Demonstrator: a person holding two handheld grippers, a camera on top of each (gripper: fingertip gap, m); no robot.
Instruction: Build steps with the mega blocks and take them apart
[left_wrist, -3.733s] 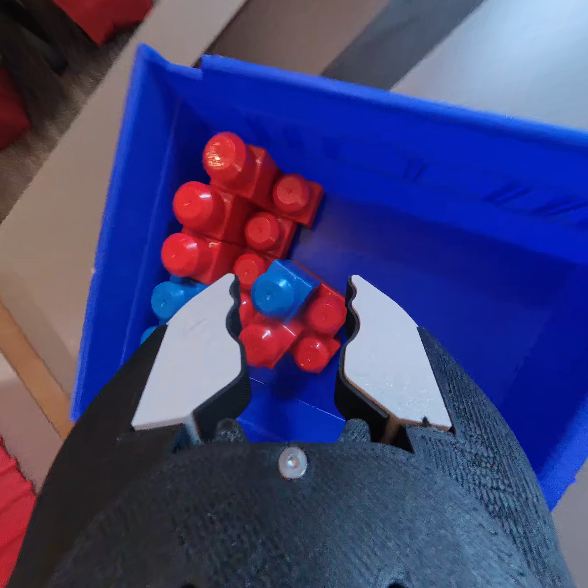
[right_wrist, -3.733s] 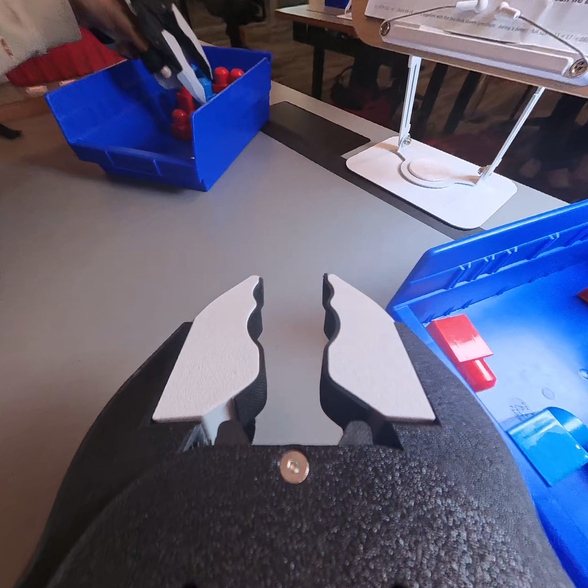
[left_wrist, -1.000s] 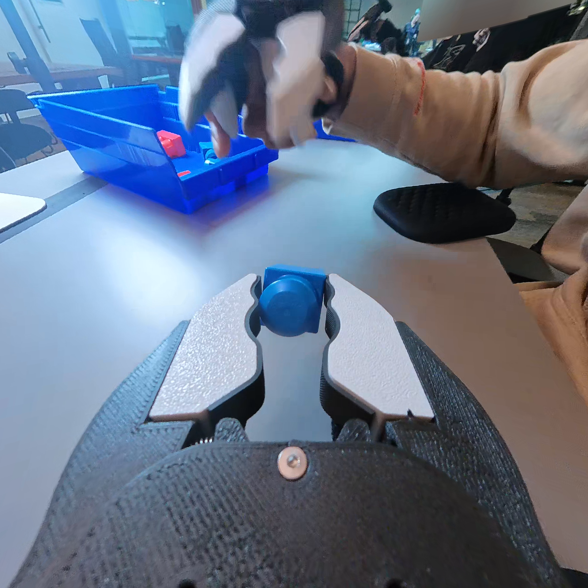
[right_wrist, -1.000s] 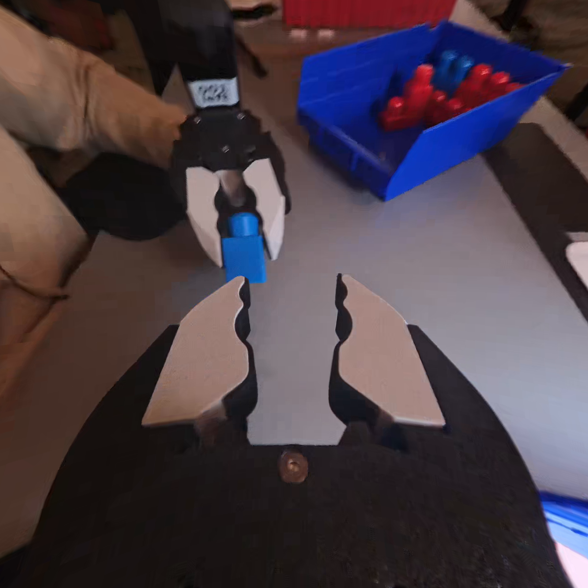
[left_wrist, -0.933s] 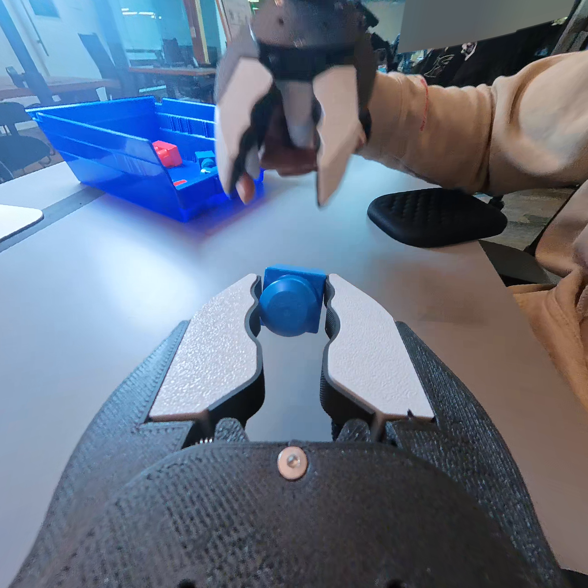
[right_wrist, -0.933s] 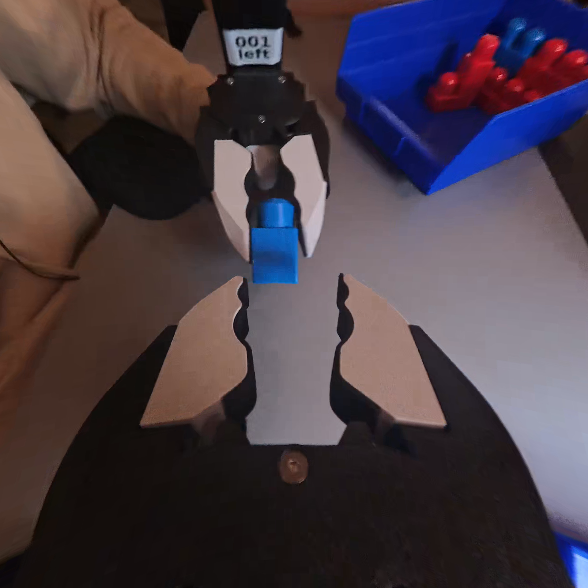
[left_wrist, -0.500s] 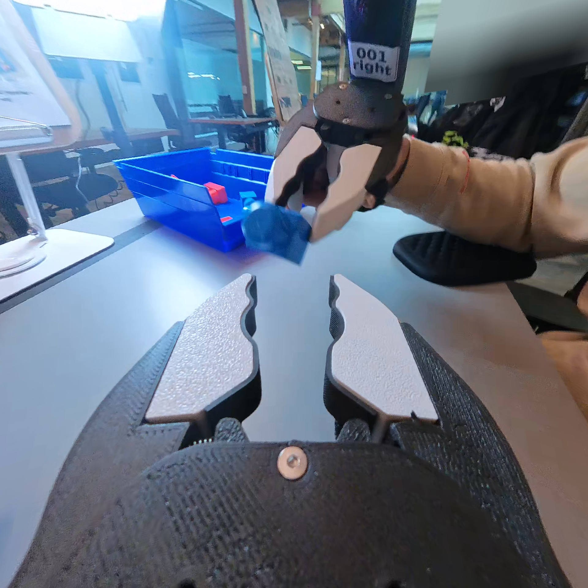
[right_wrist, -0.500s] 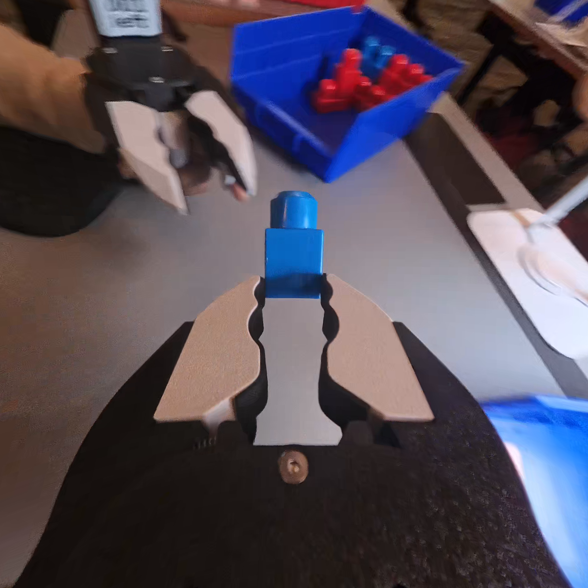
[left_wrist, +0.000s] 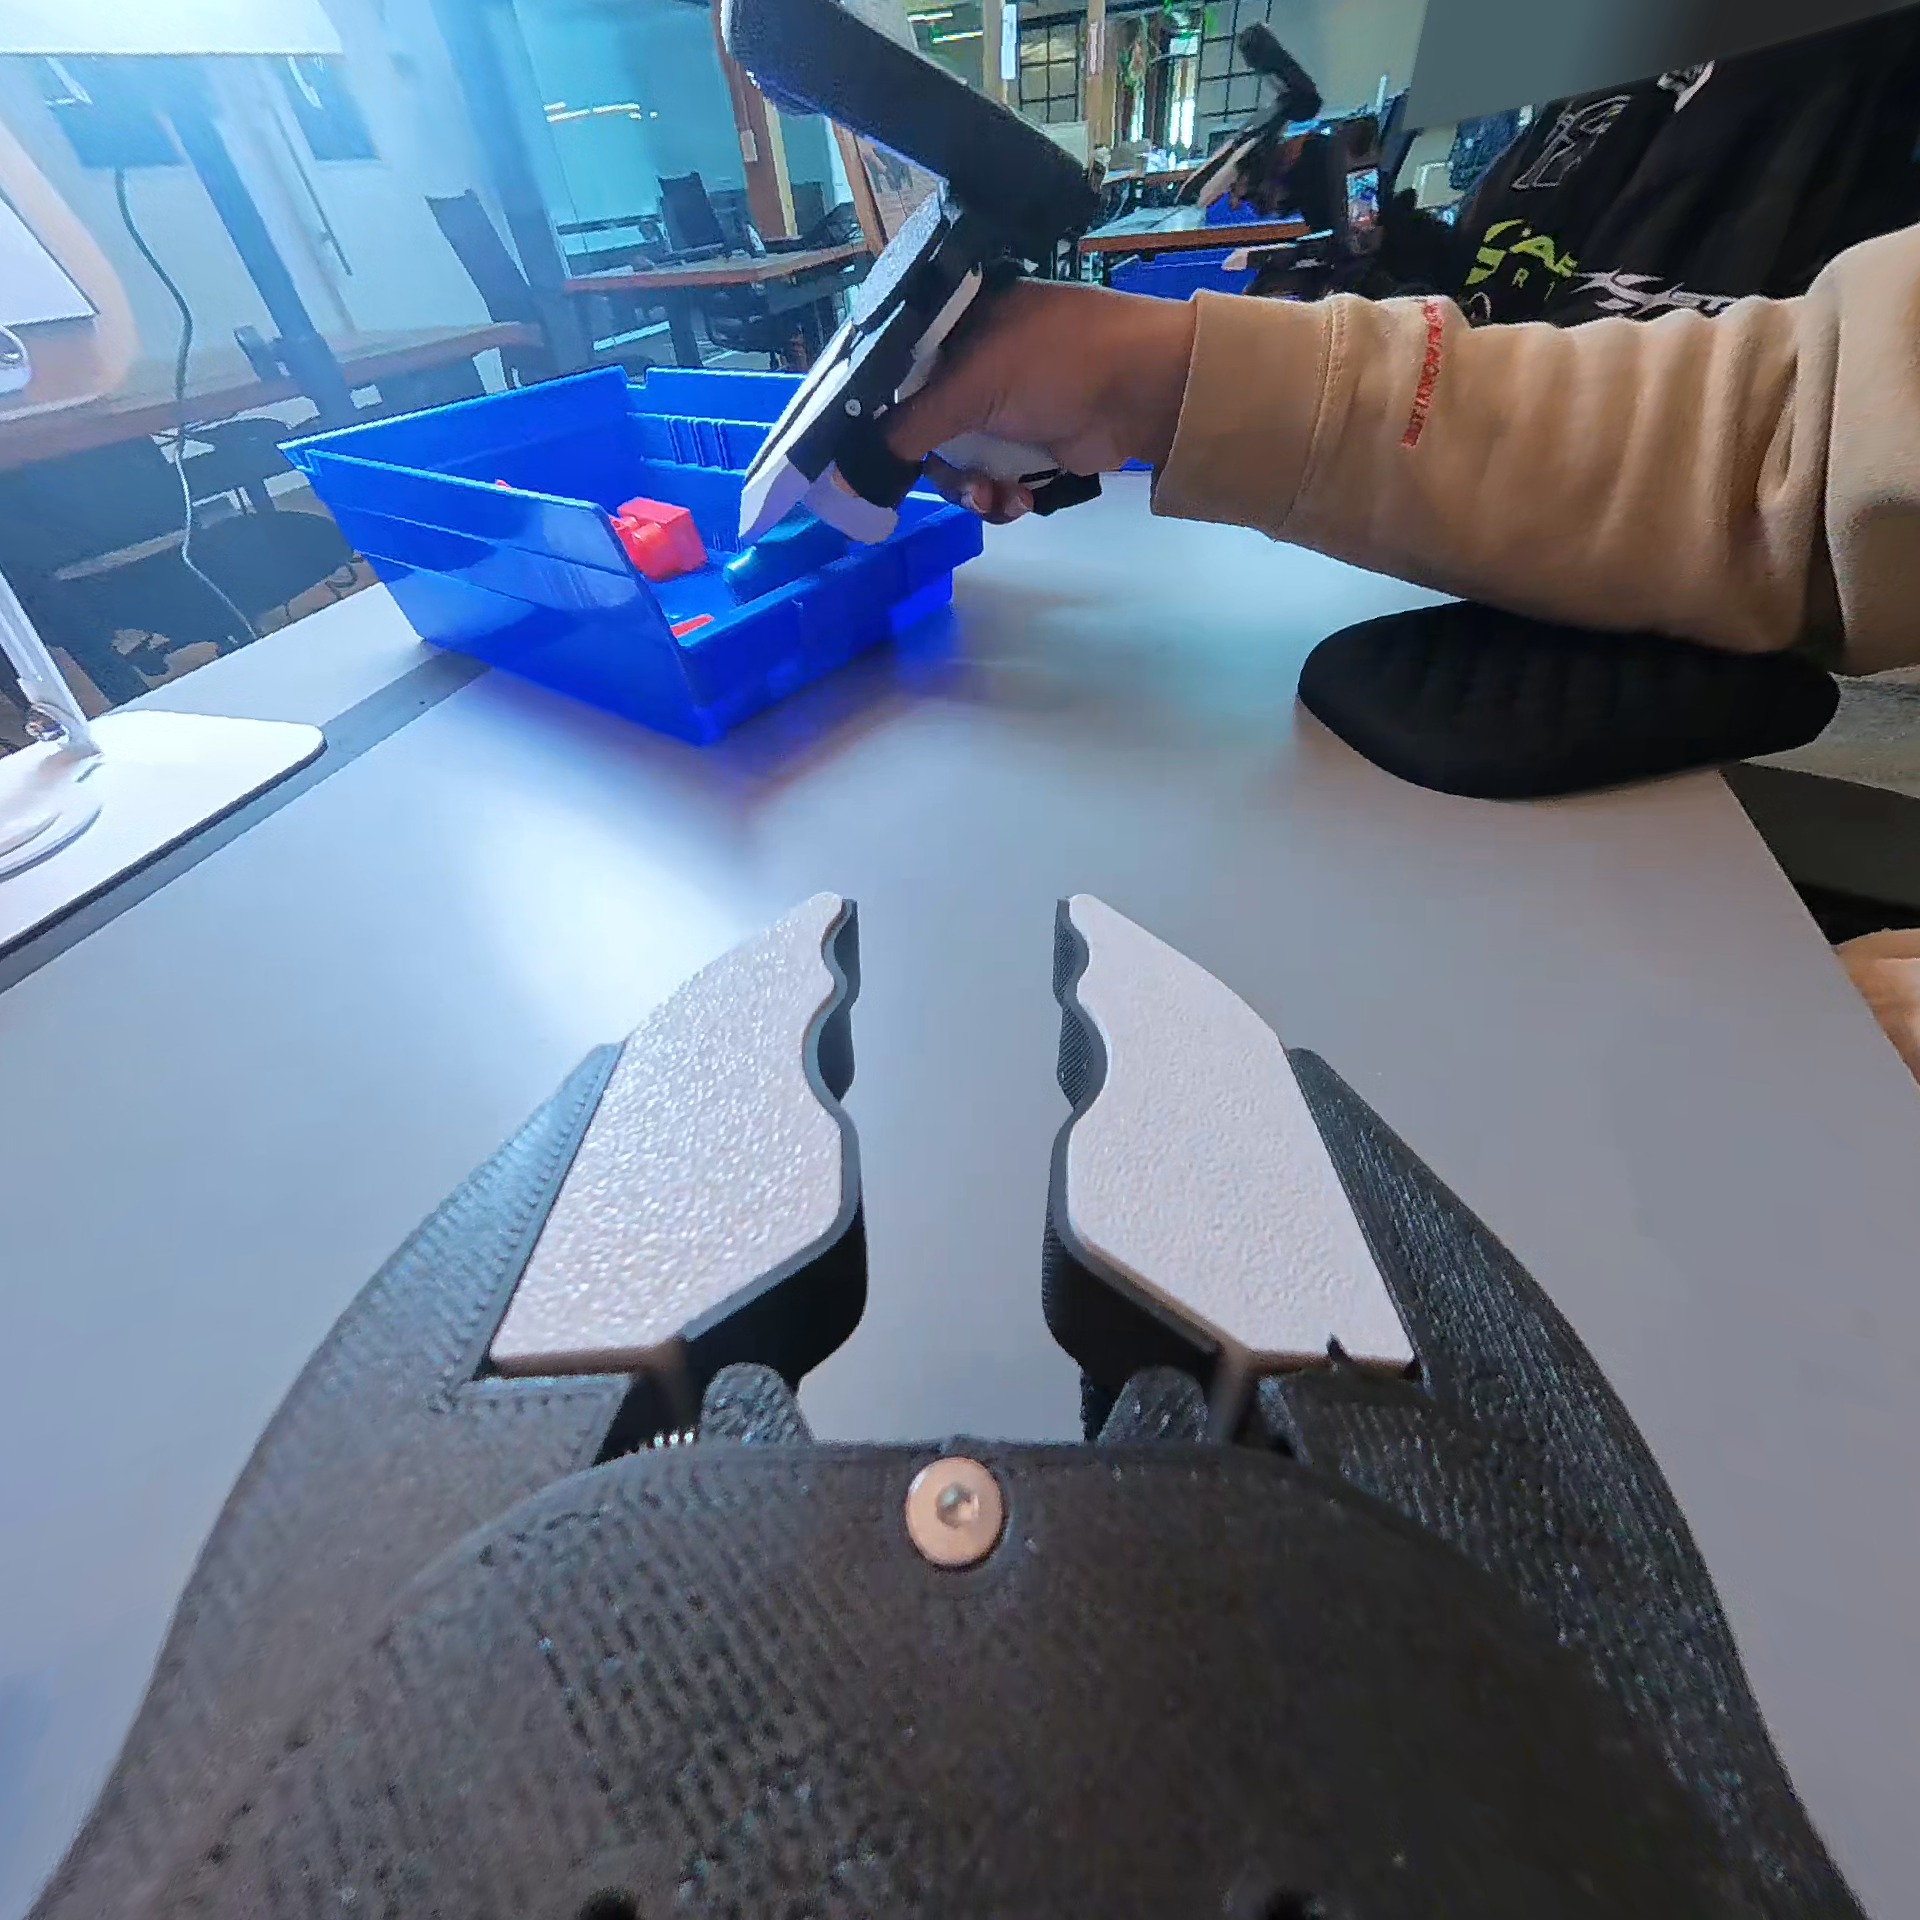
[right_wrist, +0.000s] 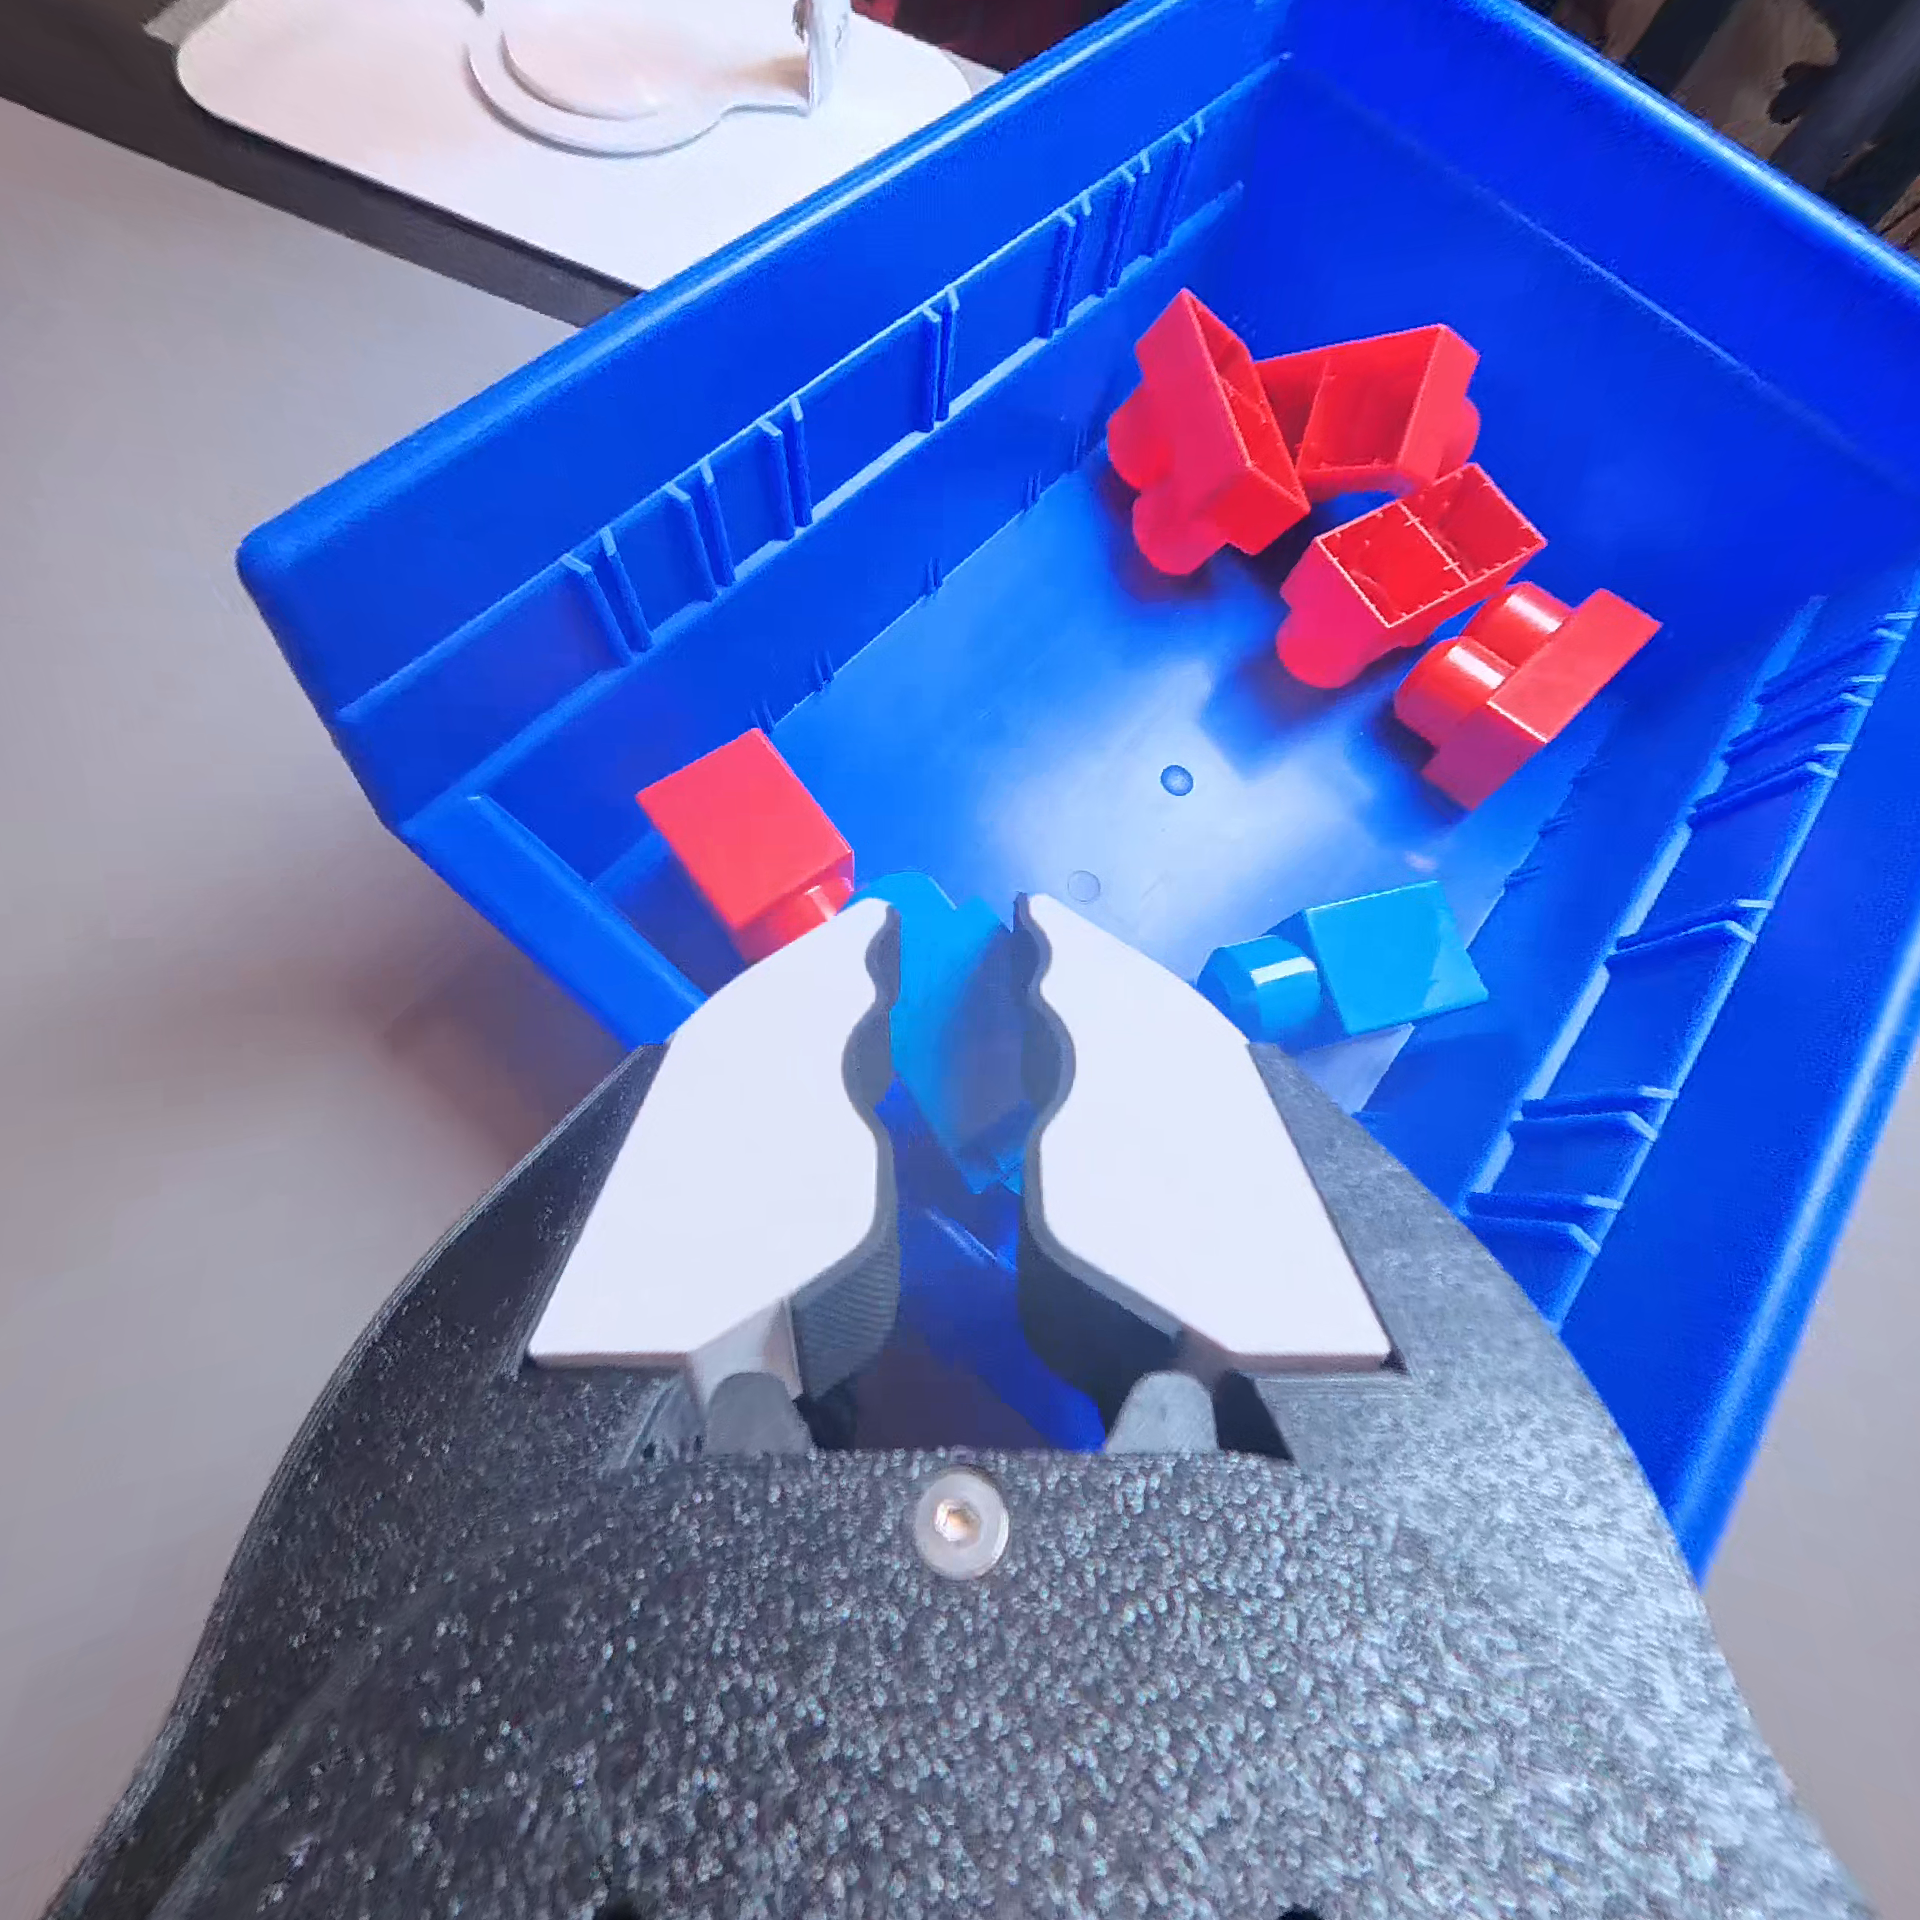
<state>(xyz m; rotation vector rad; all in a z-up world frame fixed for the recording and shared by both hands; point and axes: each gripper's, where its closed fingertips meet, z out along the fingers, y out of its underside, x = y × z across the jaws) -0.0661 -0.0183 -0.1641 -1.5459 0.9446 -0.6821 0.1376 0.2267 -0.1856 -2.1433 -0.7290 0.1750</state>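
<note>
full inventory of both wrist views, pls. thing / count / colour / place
Bin: 1, blue, on the table, under the right gripper.
Red blocks: 5 visible; four clustered at the bin's far end, one near the gripper tips.
Loose blue block: 1, lying on its side on the bin floor.
Held blue block: 1, between the right gripper's fingers.
Table: 1, grey.
Stand base: 1, white, at the table's edge.
Black pad: 1, under the sleeve.
Sleeve: 1, beige.
Hand: 1, holding the right gripper.
Left gripper: open, empty, over the table.
Right gripper: shut on the held blue block, over the bin.
</note>
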